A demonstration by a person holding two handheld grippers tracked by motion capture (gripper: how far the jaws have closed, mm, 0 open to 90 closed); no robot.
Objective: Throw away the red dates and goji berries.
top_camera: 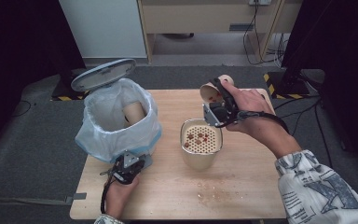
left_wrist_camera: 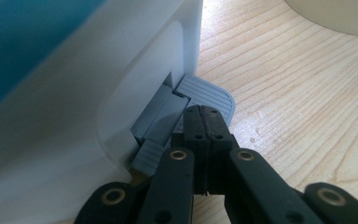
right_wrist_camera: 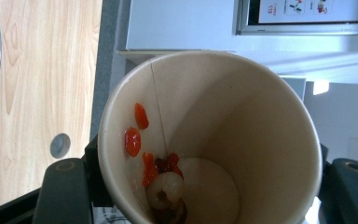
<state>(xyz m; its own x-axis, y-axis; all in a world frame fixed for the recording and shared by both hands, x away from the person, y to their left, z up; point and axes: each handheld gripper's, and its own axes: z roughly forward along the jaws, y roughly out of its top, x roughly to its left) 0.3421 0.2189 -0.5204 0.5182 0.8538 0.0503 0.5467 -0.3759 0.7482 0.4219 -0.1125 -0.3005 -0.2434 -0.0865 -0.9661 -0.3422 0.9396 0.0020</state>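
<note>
A white pedal bin (top_camera: 116, 135) lined with a pale bag stands at the table's left with its lid (top_camera: 103, 73) raised. A paper cup (top_camera: 134, 112) lies inside it. My left gripper (top_camera: 129, 164) is shut, its tips (left_wrist_camera: 204, 112) resting on the grey pedal (left_wrist_camera: 209, 93) at the bin's base. My right gripper (top_camera: 218, 100) is shut on a second paper cup (top_camera: 213, 91), tipped on its side above a beige container (top_camera: 201, 156) with a perforated strainer top. Red berries, a whitish piece and dark bits (right_wrist_camera: 163, 177) cling to the cup's inner wall. Black fingers (right_wrist_camera: 60, 186) flank the cup.
Red and brown bits lie on the strainer (top_camera: 200, 137). Crumbs (top_camera: 209, 189) are scattered on the wooden table (top_camera: 242, 186) near its front edge. Grey floor surrounds the table, with cabinets and cables beyond its far edge.
</note>
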